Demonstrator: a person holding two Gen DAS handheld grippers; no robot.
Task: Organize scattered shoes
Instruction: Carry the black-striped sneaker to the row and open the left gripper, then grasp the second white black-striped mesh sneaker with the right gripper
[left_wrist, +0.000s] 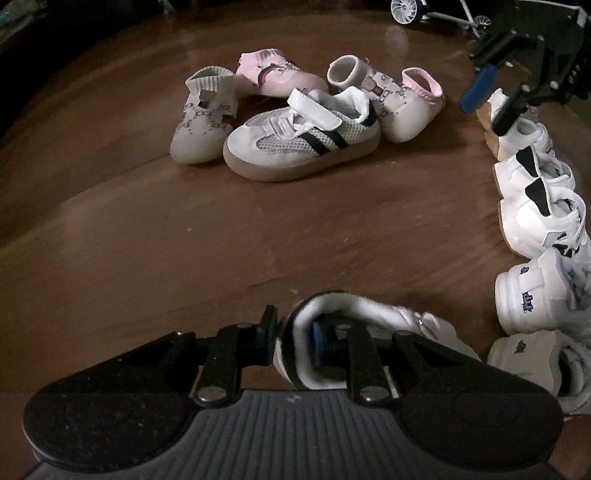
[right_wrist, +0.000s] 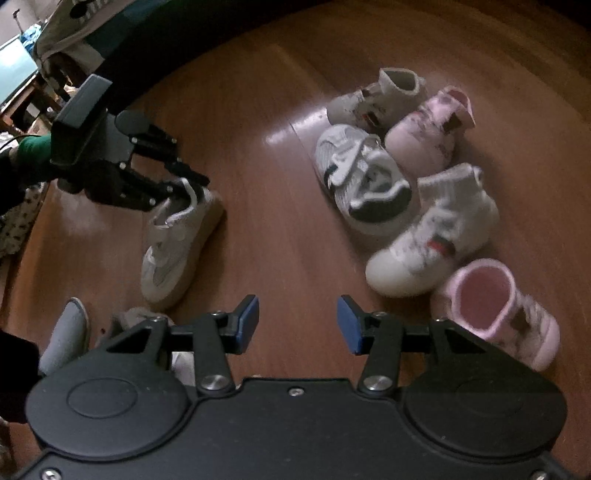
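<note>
Floor (left_wrist: 147, 236) is carrying a heap of five shoes (left_wrist: 303, 144) at the far middle. Left gripper (left_wrist: 293, 345) is pinching a white sneaker's (left_wrist: 369, 314) heel collar. Right gripper (right_wrist: 297, 325) is hovering with its fingers half open, holding nothing.

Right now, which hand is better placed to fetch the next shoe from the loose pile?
The right. The right gripper has open, empty fingers, and the pile's pink bootie lies just beside it. The left gripper is shut on the collar of a white sneaker it must set down first.
</note>
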